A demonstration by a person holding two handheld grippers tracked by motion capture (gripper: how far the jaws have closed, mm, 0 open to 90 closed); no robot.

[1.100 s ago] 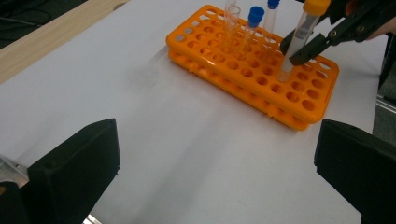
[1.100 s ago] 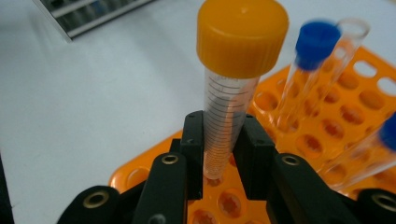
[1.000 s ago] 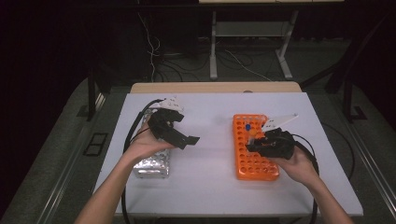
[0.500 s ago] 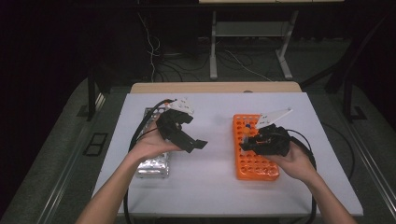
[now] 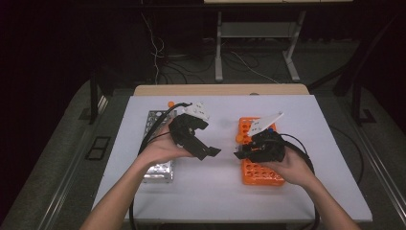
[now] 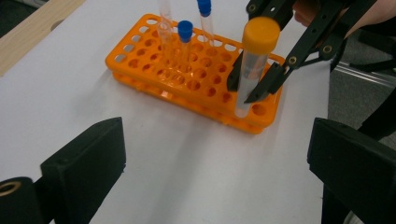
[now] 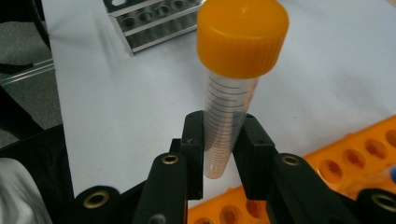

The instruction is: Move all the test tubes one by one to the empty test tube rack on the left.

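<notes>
Here the white table (image 5: 220, 191) carries the orange rack (image 6: 154, 70) and a metal rack (image 5: 158, 170). The right gripper (image 7: 223, 140) clamps the orange-capped tube (image 7: 233, 93) mid-body, just above the orange rack's near edge. The left gripper (image 6: 215, 154) stands wide and empty. Keep the tube vertical; bring the left jaws squarely onto the cap.

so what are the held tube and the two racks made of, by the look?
Tube: clear plastic probably, printed graduations, matte orange screw cap. Orange rack: moulded plastic, slight sheen. Other rack: looks like metal, silvery and reflective, though it could be coated.
</notes>
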